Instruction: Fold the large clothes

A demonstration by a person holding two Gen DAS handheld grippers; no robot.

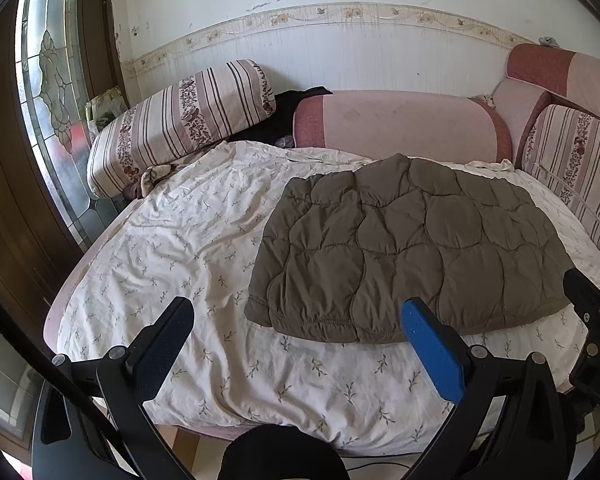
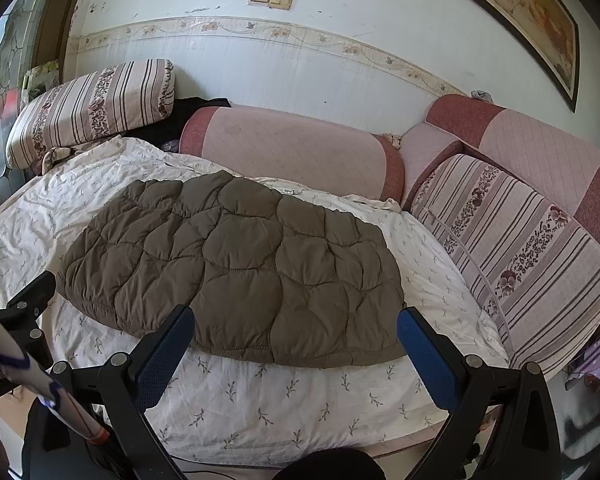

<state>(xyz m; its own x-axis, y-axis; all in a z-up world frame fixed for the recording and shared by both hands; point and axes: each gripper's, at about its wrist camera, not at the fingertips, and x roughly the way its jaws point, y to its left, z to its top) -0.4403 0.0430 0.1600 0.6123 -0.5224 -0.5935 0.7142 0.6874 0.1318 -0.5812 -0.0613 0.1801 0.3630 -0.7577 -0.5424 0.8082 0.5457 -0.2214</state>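
Left wrist view first: a striped bolster pillow (image 1: 180,120) leans at the far left corner of the bed (image 1: 188,240), whose leaf-printed white sheet is wrinkled. The left gripper (image 1: 300,320) hangs over the near edge with its fingers spread wide and nothing between them. Right of it lies the brown quilted jacket (image 1: 400,248) — folded into a flat rectangle on the right half of the bed, its hem close to the near edge. The right gripper (image 2: 296,320) hovers by that hem, fingers apart and empty. A striped cushion (image 2: 520,248) lines the bed's right edge.
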